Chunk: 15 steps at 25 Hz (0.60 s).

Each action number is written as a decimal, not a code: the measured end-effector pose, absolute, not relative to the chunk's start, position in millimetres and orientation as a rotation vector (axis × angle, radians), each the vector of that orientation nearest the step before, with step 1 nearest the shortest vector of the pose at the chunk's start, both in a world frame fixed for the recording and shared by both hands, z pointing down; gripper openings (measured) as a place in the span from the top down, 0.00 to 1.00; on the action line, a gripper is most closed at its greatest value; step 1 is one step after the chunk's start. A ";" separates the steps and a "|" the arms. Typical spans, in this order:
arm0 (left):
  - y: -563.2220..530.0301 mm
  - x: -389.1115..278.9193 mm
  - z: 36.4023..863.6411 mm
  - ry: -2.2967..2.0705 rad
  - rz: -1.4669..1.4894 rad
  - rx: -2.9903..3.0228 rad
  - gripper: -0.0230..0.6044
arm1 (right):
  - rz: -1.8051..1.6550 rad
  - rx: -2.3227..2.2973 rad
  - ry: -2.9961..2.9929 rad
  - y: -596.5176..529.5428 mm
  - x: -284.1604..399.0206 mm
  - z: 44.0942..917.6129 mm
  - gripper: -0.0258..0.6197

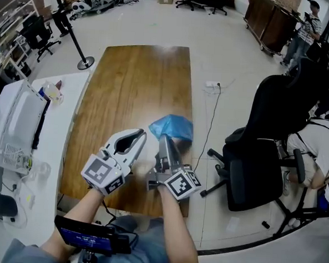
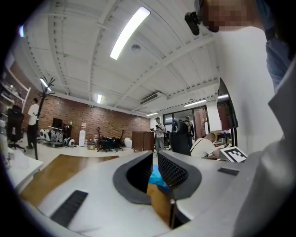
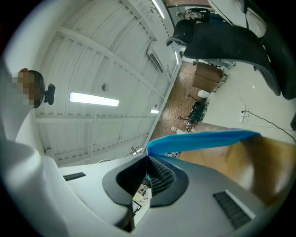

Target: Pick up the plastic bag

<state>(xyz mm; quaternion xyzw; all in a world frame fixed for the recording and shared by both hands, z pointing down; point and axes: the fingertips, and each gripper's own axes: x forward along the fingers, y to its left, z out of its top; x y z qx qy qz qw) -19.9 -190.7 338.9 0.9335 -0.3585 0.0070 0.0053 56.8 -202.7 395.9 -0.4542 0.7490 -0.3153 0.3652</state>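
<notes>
Clearly the grasp is made: the right gripper (image 1: 165, 139) has its jaws pressed together on one edge of the blue plastic bag (image 1: 171, 127). In the right gripper view the thin film runs out from between the pads as a taut blue band over the wood. The bag sits over the right part of the wooden table (image 1: 134, 82), close to its right edge and just beyond the gripper's tip. Whether its far end is clear of the tabletop cannot be told from above.

The left gripper (image 1: 140, 134) lies just to the left of the bag with its jaw tips drawn together and nothing between them. Its own view shows only a slim hollow, with a scrap of blue and the wood showing through from beyond.

The step in hand looks like the lift itself. To do it well, the pinch should stay firm, since so little film is caught and slick plastic may slide out. The rise should be smooth, straight up from the table, so the loose body of the bag hangs free and does not drag. The left gripper is best kept clear of the bag, and the load kept away from the black office chair (image 1: 263, 151) at the right.
</notes>
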 end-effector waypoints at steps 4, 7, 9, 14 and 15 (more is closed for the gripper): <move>-194.1 -78.4 331.0 -1.211 0.000 2.904 0.89 | -0.862 -1.145 1.970 -207.9 -5.0 399.1 0.96; -194.5 -120.9 328.6 -1.260 0.002 2.882 0.89 | -0.905 -1.120 1.992 -210.7 -52.1 405.1 0.96; -196.3 -152.8 329.6 -1.310 0.001 2.872 0.89 | -0.926 -1.091 1.993 -212.5 -82.5 410.8 0.96; -194.5 -214.3 322.3 -1.376 0.008 2.839 0.89 | -0.966 -1.087 2.013 -212.3 -150.7 420.9 0.96; -193.4 -222.4 322.1 -1.378 0.018 2.831 0.89 | -0.982 -1.078 2.026 -211.1 -165.9 423.1 0.96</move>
